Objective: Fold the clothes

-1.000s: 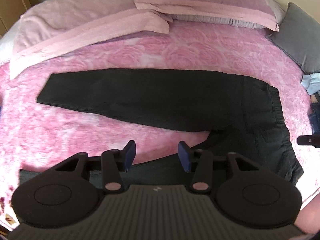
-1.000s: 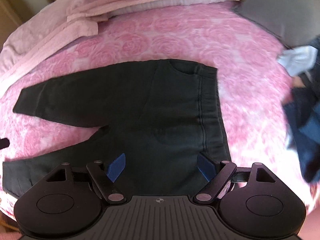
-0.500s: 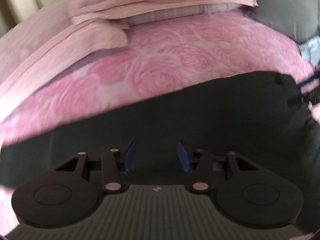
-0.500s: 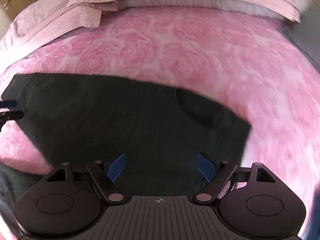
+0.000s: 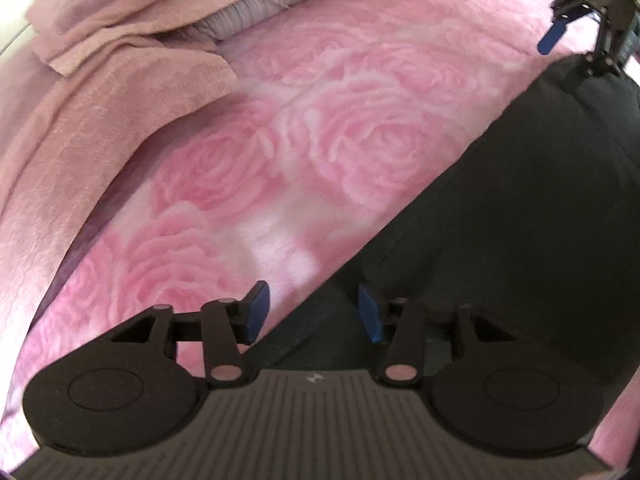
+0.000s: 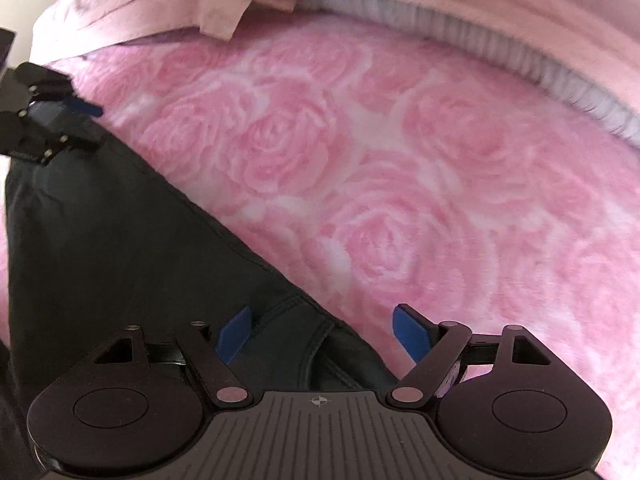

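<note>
Now lower than before, both tools (image 5: 312, 312) (image 6: 320, 336) spread at the trousers' (image 5: 520, 220) far edge.

We find no readable text, label, brand or number anywhere; only small unreadable mark on each gripper body.

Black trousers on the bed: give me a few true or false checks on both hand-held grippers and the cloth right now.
1. The left hand-held gripper is open. True.
2. The right hand-held gripper is shut on the black trousers. False: its jaws stand wide apart, over the garment's edge.
3. The trousers lie on a pink rose-patterned blanket. True.
4. The blanket is plain blue. False: it is pink with roses.
5. Pink pillows lie beyond the trousers. True.
</note>
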Available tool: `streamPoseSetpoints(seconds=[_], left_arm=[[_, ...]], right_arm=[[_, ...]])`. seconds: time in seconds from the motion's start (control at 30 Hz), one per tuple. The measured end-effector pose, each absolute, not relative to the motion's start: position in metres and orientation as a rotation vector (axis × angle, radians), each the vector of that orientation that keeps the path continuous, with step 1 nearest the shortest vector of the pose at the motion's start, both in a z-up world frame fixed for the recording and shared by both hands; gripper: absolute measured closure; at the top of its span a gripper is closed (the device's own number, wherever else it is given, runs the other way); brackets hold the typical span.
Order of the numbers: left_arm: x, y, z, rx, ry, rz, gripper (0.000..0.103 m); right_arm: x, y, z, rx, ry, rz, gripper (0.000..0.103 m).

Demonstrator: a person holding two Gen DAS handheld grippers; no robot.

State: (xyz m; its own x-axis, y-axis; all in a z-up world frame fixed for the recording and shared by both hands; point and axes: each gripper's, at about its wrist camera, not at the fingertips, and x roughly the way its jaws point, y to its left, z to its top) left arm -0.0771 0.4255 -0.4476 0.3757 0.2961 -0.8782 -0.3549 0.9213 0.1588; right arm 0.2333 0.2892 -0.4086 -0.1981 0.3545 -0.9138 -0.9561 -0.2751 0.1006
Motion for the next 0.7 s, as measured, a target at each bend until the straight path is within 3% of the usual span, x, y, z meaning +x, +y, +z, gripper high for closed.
streamPoseSetpoints(seconds=[0.07, 0.17, 0.2, 0.27, 0.33, 0.53, 0.7], left_arm=[[-0.079, 0.432, -0.452, -0.083, 1.125, 0.37, 0.057], [-0.078, 0.428, -0.453, -0.071, 1.133, 0.305, 0.078], [-0.076, 0.423, -0.453, -0.04, 1.141, 0.288, 0.081], [-0.075, 0.412, -0.451, 0.044, 1.147, 0.285, 0.094], [-0.078, 0.399, -0.446, 0.128, 1.139, 0.306, 0.098], [-0.118, 0.339, -0.386, 0.151, 0.991, 0.466, 0.1], [-0.178, 0.255, -0.343, -0.08, 0.942, 0.548, 0.1]], right_arm=[[0.232, 0.291, -0.41, -1.028, 0.891, 1.674, 0.047], [0.227, 0.288, -0.405, -1.058, 0.859, 1.67, 0.051], [0.226, 0.287, -0.404, -1.068, 0.849, 1.669, 0.055], [0.222, 0.285, -0.401, -1.088, 0.827, 1.666, 0.075], [0.219, 0.283, -0.398, -1.107, 0.806, 1.662, 0.081], [0.18, 0.213, -0.346, -1.044, 0.51, 1.595, 0.088], [0.127, 0.113, -0.302, -1.054, 0.358, 1.536, 0.089]])
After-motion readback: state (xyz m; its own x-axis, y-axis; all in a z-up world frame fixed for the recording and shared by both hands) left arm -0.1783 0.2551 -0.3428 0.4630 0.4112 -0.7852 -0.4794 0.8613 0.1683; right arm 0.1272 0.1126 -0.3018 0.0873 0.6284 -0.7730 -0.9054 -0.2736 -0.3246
